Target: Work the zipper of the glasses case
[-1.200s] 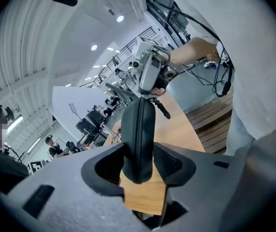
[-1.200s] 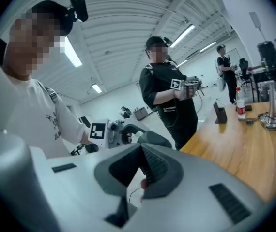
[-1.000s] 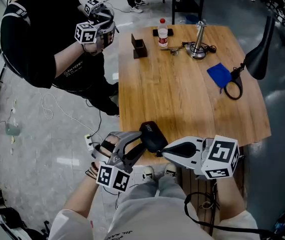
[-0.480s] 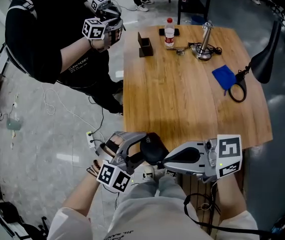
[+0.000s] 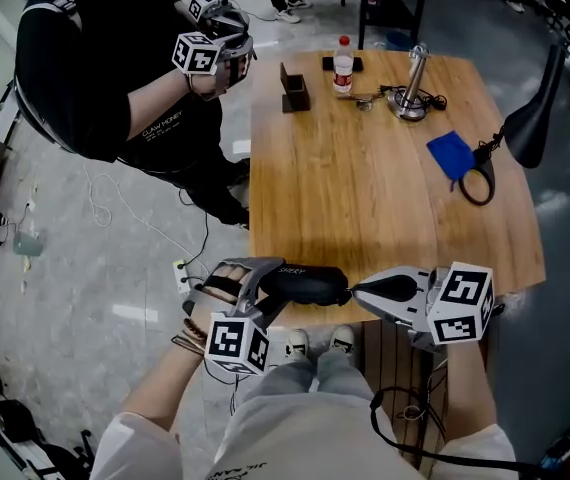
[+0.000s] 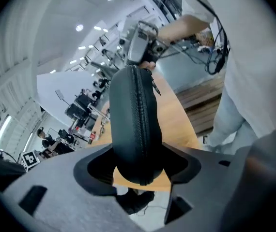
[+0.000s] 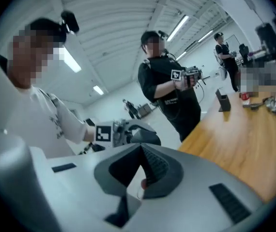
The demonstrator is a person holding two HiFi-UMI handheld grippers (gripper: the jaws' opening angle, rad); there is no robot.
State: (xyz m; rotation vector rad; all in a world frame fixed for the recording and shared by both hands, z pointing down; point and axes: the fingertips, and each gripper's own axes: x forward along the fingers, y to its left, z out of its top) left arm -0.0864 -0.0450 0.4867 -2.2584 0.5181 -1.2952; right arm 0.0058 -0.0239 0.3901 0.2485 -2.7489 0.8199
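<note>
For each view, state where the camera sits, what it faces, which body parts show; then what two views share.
Head view: on the head, looking steeply down at the table edge; forearms, legs, left tongs and right tongs show.
Left gripper view: rides the left tongs, opening with the glasses case between them, facing the right tongs; shirt shows.
Right gripper view: rides the shut right tongs, facing the left tongs; shirt shows.
Shared: all three show the glasses case.
</note>
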